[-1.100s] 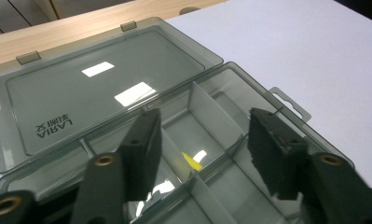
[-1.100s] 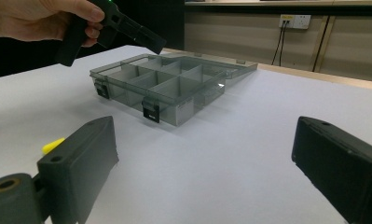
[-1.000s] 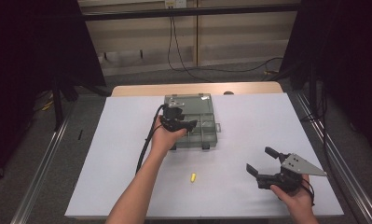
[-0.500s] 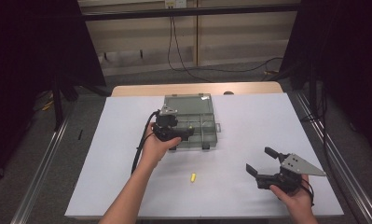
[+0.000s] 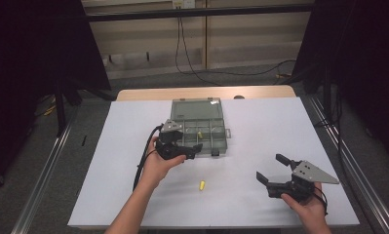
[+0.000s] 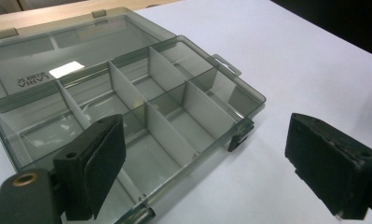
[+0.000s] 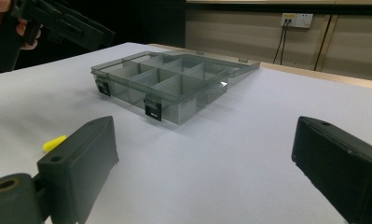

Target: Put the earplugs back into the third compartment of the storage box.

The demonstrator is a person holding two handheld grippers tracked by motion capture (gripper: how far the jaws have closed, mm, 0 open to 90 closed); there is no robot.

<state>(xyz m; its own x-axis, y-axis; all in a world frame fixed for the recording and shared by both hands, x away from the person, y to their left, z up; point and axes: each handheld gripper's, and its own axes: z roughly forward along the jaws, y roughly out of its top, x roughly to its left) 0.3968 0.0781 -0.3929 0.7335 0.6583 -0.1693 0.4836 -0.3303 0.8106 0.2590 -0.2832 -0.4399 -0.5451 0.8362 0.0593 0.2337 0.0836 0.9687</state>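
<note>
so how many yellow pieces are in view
2. One yellow piece lies loose on the table, in front of the box. The other sits inside a box compartment. More may be hidden behind the left gripper.

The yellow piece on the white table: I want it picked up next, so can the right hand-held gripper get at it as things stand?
Probably yes: the right hand-held gripper is open, and bare table lies between it and the yellow piece.
</note>
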